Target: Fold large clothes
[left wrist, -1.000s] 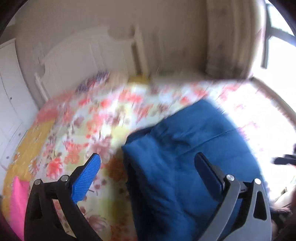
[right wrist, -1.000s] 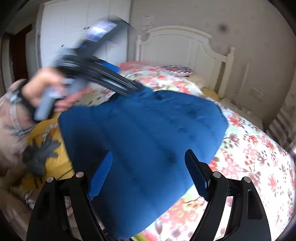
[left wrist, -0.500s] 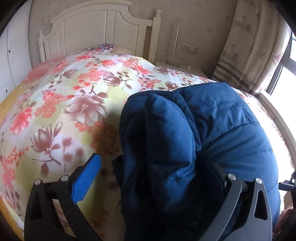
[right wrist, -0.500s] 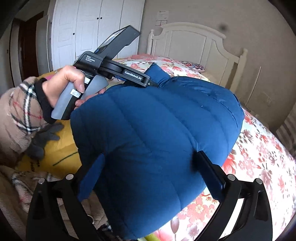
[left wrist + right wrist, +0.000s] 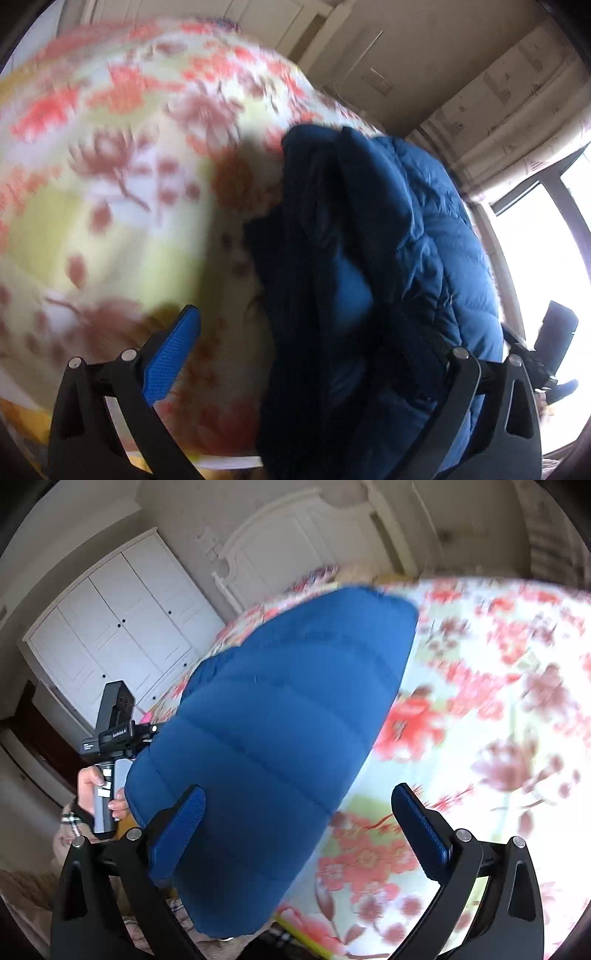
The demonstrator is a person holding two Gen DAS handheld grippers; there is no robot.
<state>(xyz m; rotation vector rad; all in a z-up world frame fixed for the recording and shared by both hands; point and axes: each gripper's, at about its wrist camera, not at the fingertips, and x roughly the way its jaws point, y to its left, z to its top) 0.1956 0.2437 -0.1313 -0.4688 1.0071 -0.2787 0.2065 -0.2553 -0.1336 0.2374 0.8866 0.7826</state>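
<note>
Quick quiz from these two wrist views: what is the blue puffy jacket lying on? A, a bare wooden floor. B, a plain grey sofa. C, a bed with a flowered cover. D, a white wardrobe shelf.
C: the jacket lies on the flowered cover of the bed, with the white headboard behind it.

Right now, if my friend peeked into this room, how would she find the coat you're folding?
Look at the big bed with the red and pink flower cover. On it lies a puffy blue jacket, folded into a thick bundle near the bed's edge. It is the only plain dark blue thing there, with stitched padded stripes instead of flowers.
</note>
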